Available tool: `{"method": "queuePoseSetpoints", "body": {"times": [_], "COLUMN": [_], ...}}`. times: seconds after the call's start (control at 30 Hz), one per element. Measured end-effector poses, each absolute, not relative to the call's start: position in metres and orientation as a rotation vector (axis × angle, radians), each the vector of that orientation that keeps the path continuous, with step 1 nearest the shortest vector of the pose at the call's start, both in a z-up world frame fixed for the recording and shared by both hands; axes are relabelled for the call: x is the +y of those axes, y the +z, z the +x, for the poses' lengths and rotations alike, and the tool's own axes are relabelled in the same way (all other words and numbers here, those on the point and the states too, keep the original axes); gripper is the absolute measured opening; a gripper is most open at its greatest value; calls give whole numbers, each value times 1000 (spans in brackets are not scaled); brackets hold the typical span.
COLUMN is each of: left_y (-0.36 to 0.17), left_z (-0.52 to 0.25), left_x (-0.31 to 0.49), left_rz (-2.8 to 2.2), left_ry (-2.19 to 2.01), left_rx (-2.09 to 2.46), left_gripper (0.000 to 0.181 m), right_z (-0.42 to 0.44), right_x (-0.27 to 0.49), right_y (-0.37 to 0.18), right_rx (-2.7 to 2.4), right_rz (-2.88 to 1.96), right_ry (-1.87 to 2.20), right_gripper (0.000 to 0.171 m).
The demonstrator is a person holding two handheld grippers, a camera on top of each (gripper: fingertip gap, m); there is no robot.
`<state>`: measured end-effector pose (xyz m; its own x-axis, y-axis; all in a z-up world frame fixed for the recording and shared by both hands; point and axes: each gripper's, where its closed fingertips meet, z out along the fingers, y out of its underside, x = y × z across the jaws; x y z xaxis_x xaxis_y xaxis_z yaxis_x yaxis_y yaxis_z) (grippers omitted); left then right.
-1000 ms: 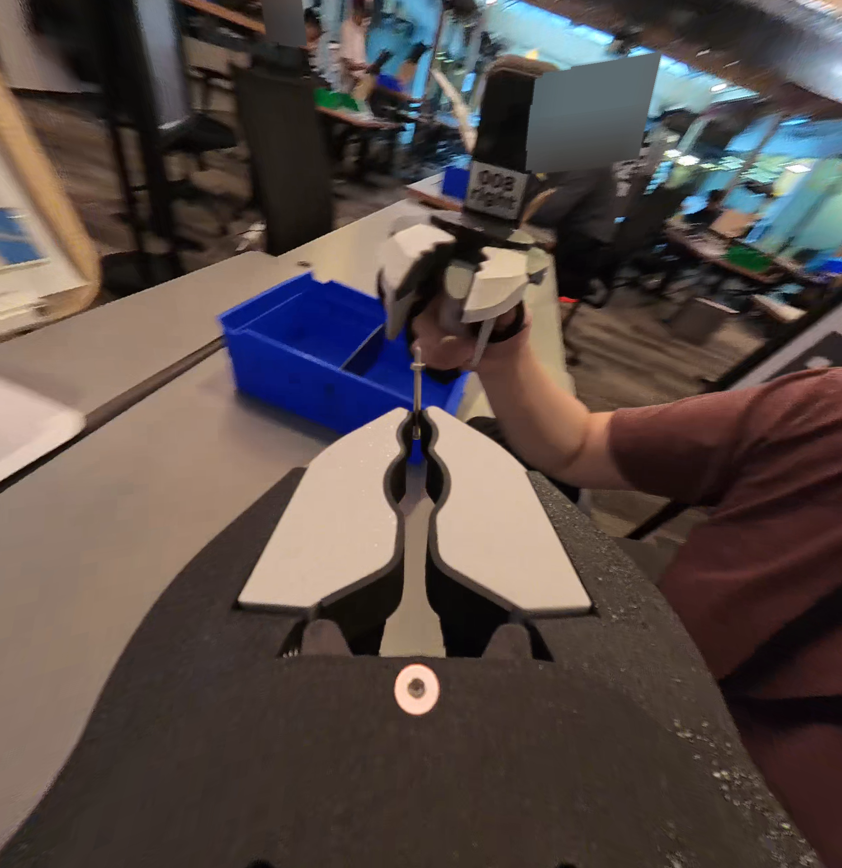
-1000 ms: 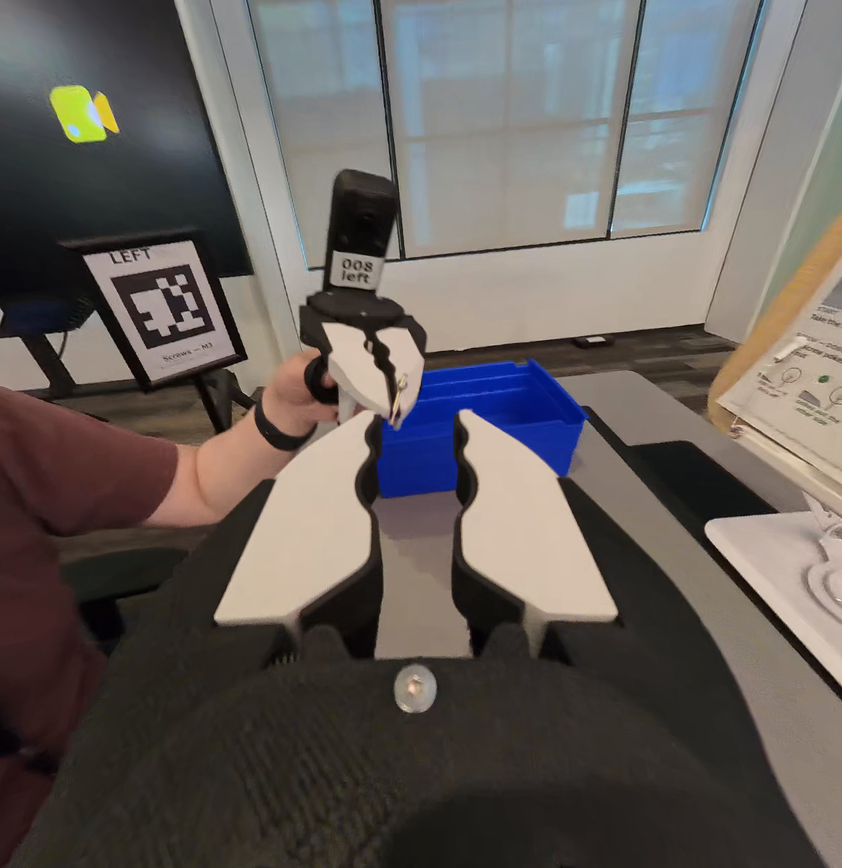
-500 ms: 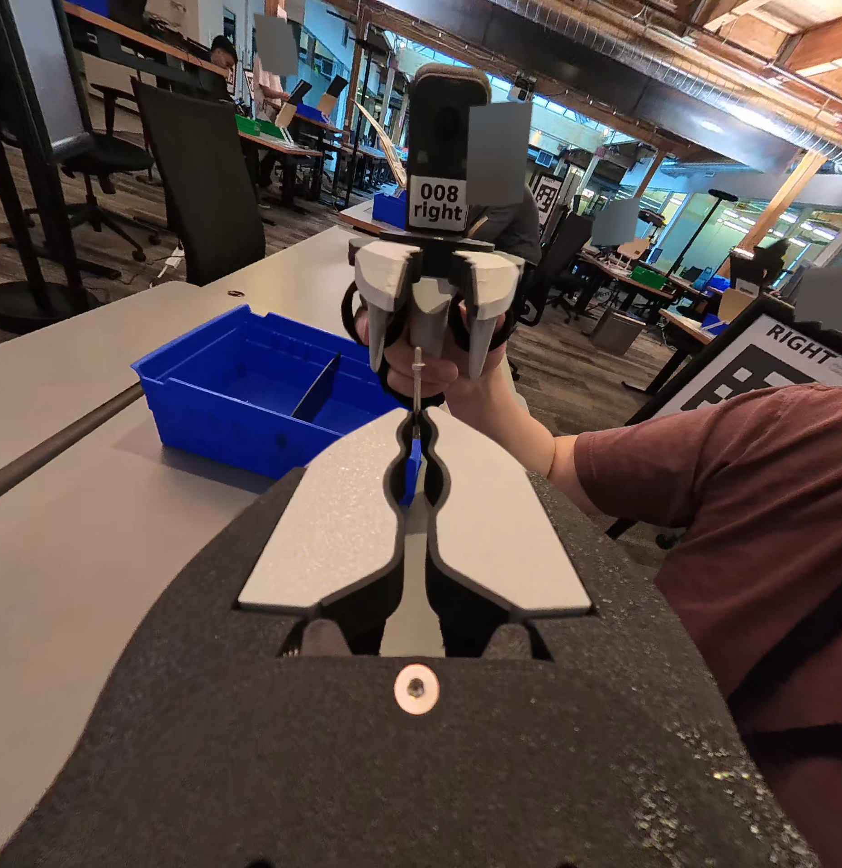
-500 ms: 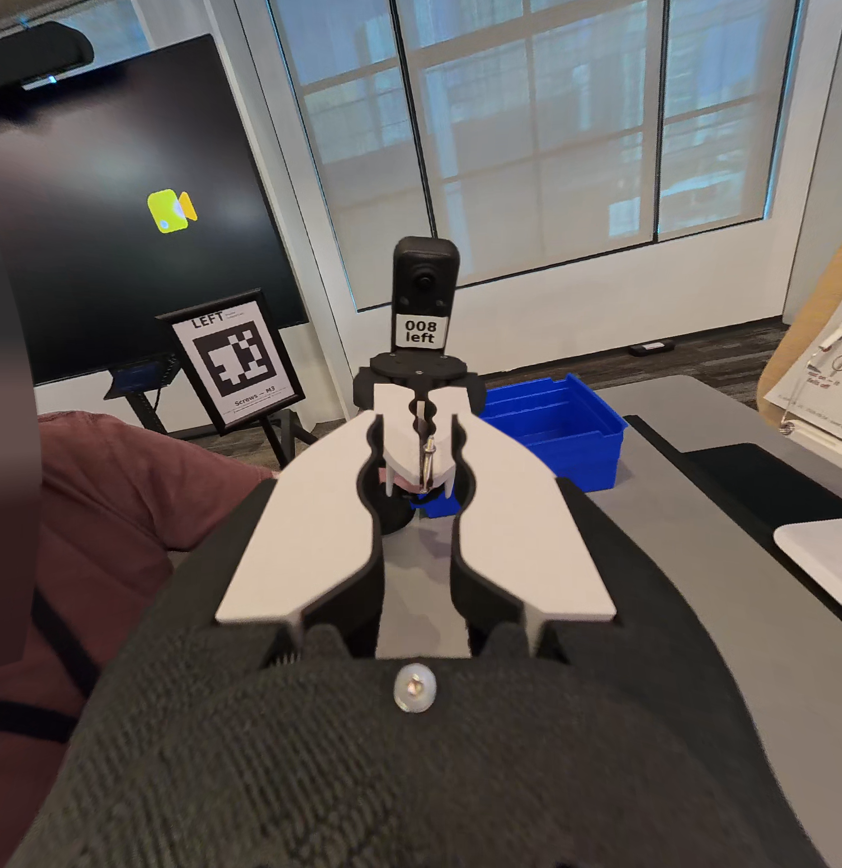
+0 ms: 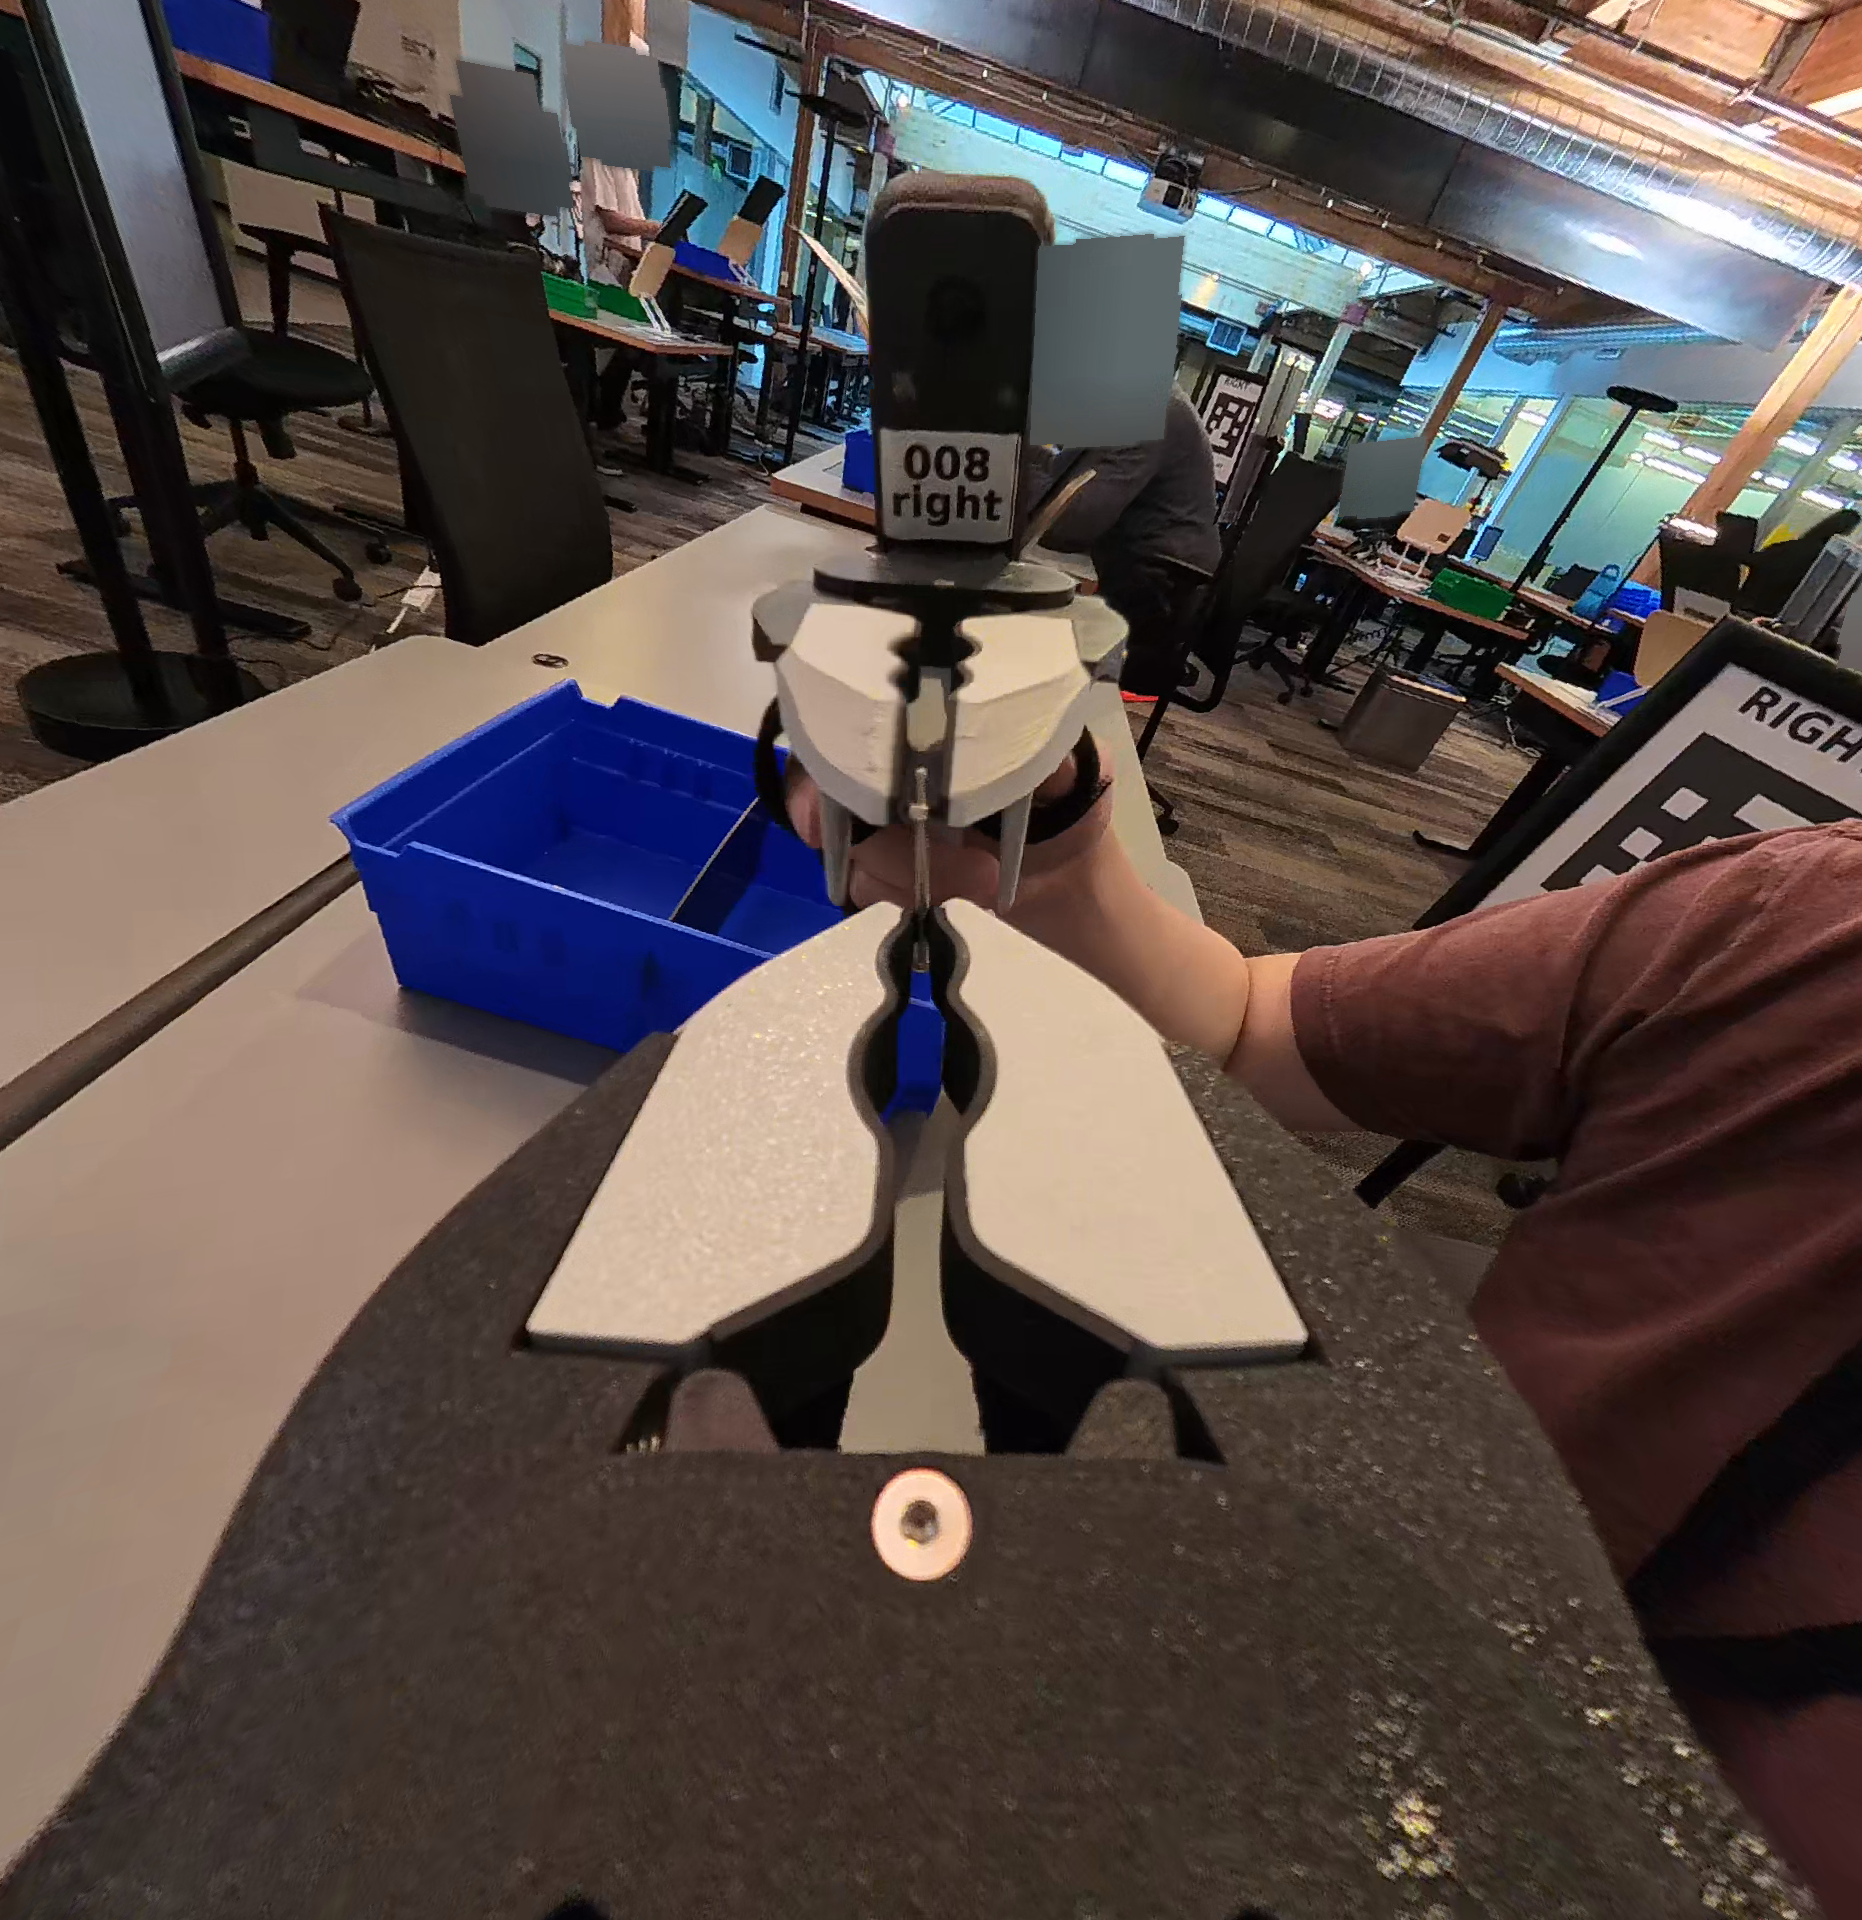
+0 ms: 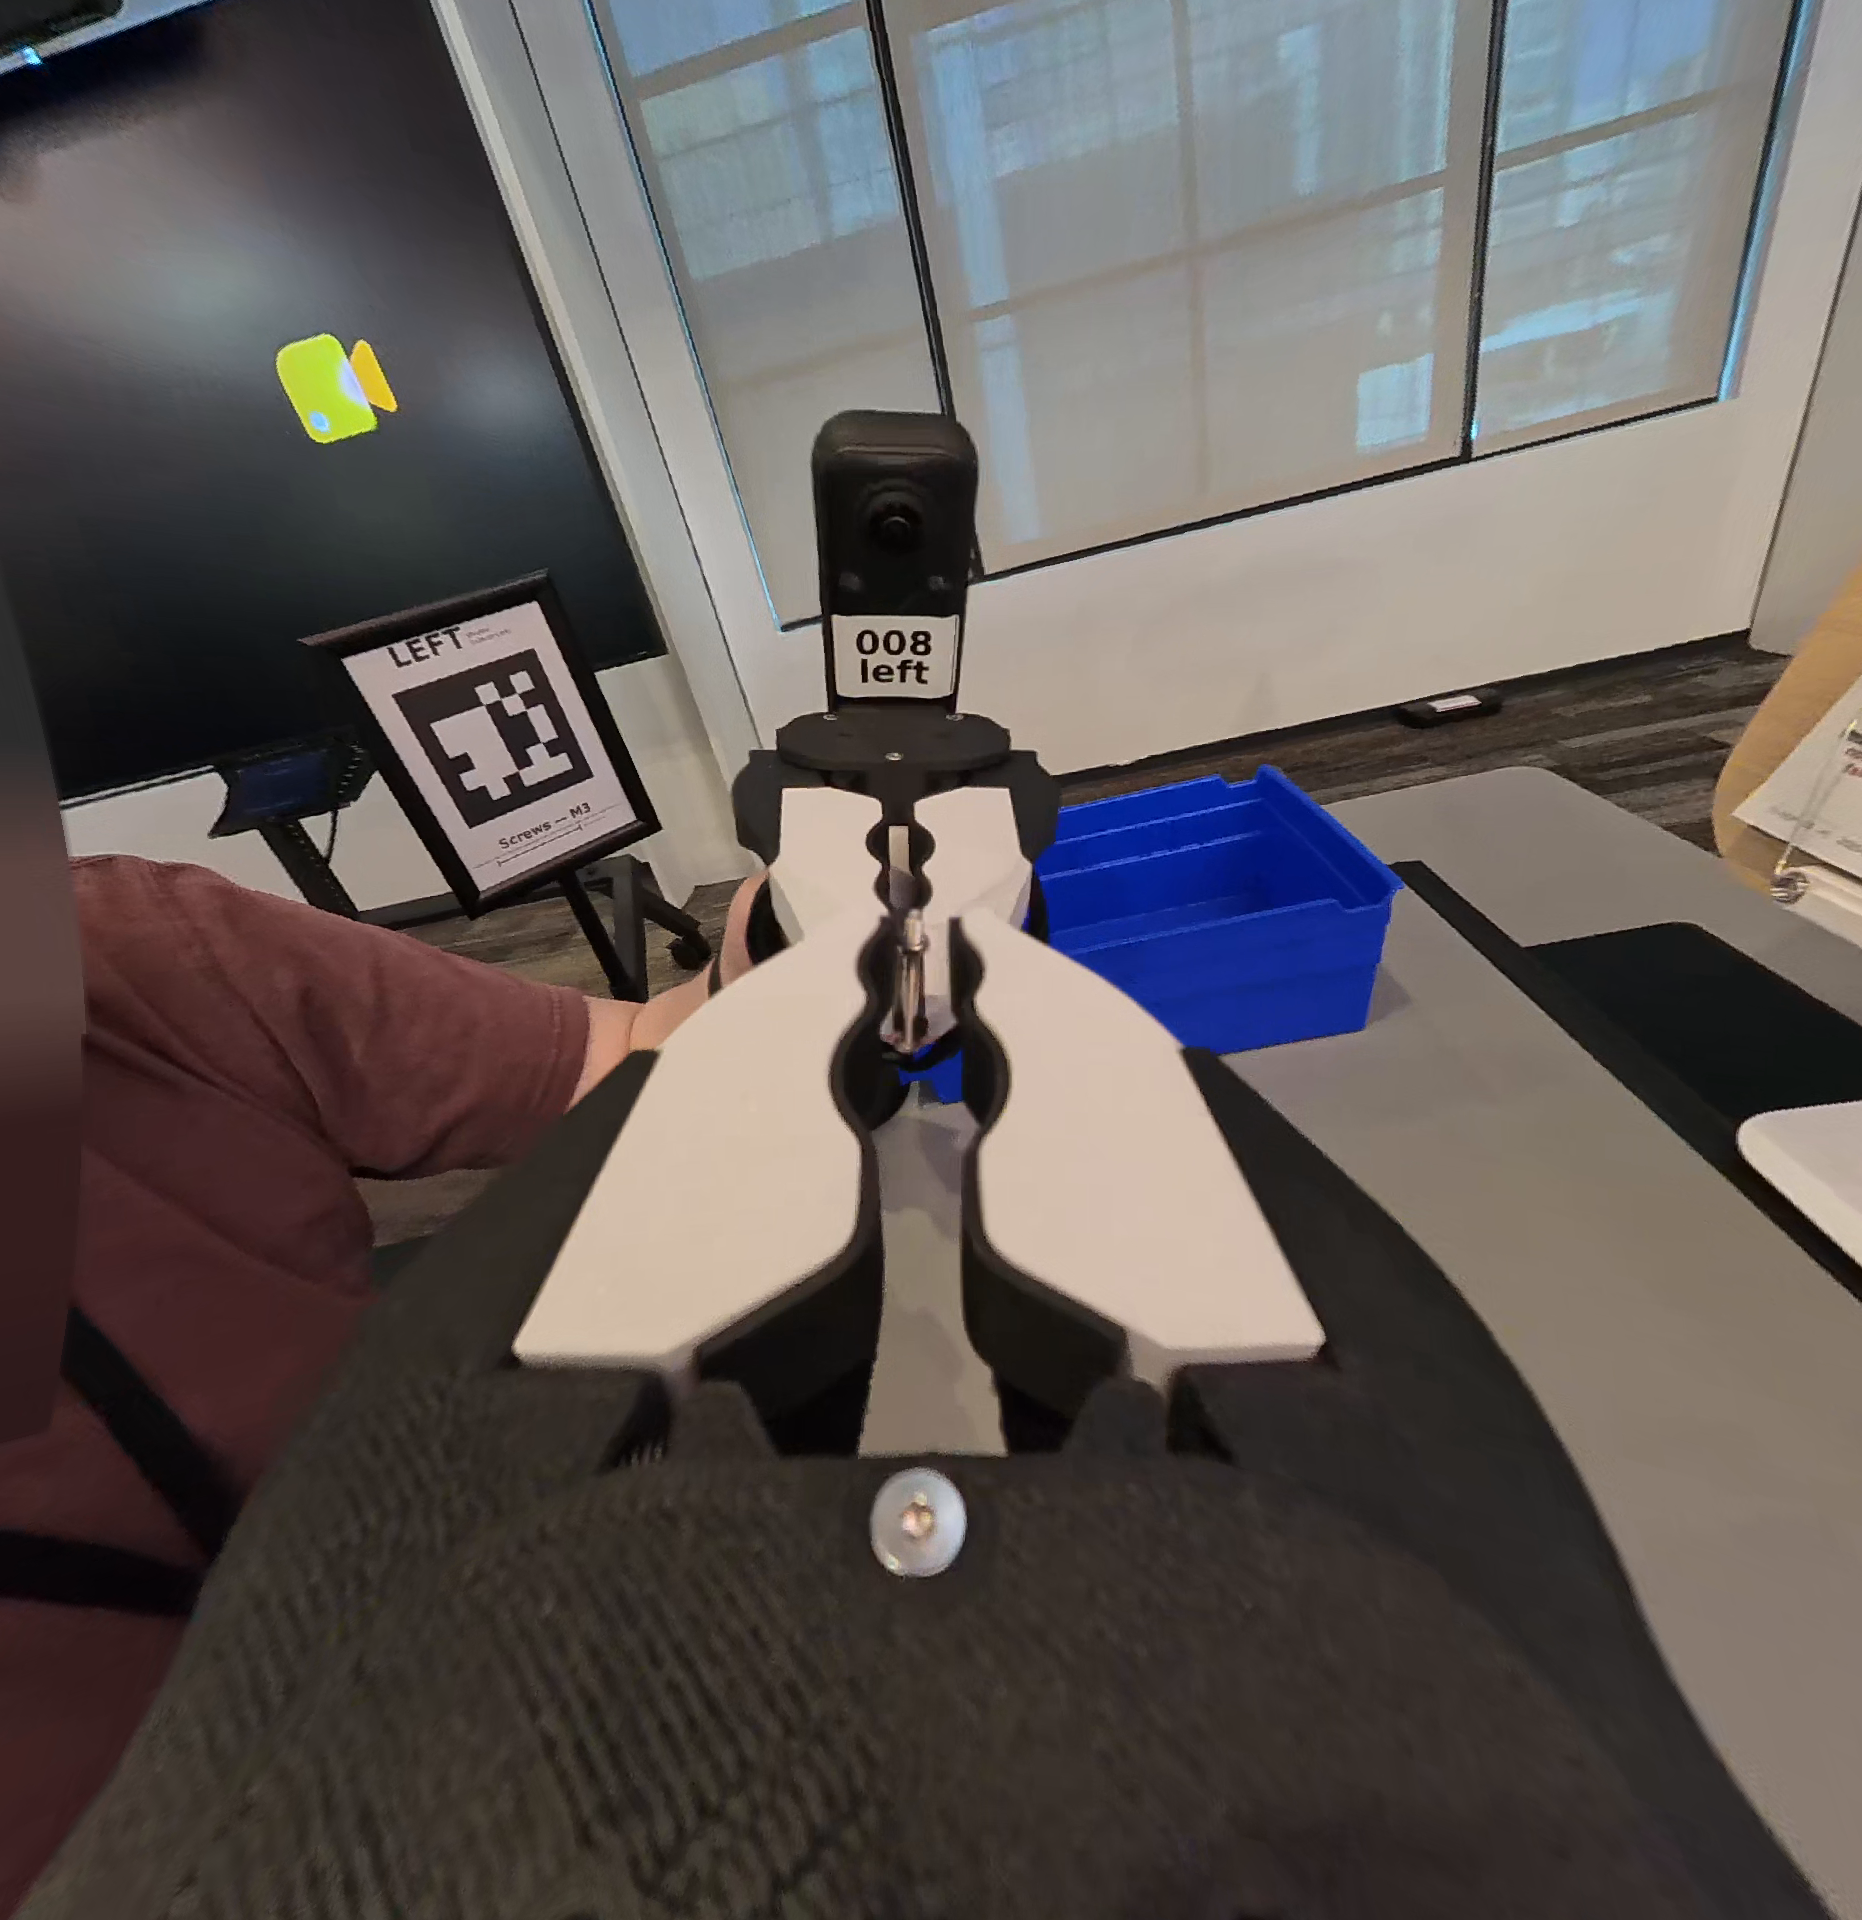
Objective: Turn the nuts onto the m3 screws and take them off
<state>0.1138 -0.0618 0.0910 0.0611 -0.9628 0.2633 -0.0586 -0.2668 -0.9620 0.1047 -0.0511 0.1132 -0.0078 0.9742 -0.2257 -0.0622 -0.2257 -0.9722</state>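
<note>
The left tongs (image 5: 919, 928) are pinched narrow on the lower end of a thin metal screw (image 5: 920, 852), which stands out from their tips toward the right tongs (image 5: 922, 805). In the right wrist view the screw (image 6: 909, 977) sits in the gap between the right tongs' (image 6: 911, 940) white fingers (image 6: 1052, 1049); the jaws stand close about its free end, but I cannot tell whether they grip it or merely frame it, nor whether a nut sits there, since anything that small is lost against the metal. The two tools face each other nose to nose above the grey desk (image 5: 179, 1195), probably so that one can hold the shaft steady while the other works along the same axis, which threading demands. A blue bin (image 5: 594, 883) with a divider sits on the desk just behind, open side up, likely there to hold parts and catch anything dropped. My guess is that this is the alignment step, with the turning not yet begun.
</note>
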Motion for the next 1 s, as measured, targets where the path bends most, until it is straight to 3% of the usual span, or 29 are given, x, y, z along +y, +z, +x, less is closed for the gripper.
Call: {"method": "queuePoseSetpoints", "body": {"times": [0.2, 0.3, 0.7, 0.8, 1.0], "left_y": [92, 93, 76, 81, 84], "left_z": [115, 115, 123, 121, 123], "left_x": [-60, -57, -61, -60, -63], "left_rz": [-1461, -1461, -1521, -1505, -1469], "left_ry": [-1364, -1427, -1498, -1512, -1516], "left_rx": [1060, 1018, 1081, 1054, 1058], "left_gripper": [4, 13, 4, 4, 4], "right_z": [106, 103, 102, 105, 94], "right_x": [-50, -51, -47, -40, -45], "right_y": [113, 111, 105, 113, 108], "right_rx": [-1026, -1022, -1053, -970, -991], "right_rz": [-1324, -1328, -1325, -1301, -1305], "right_ry": [1497, 1548, 1462, 1475, 1472], "right_gripper": [6, 6, 6, 36, 35]}}
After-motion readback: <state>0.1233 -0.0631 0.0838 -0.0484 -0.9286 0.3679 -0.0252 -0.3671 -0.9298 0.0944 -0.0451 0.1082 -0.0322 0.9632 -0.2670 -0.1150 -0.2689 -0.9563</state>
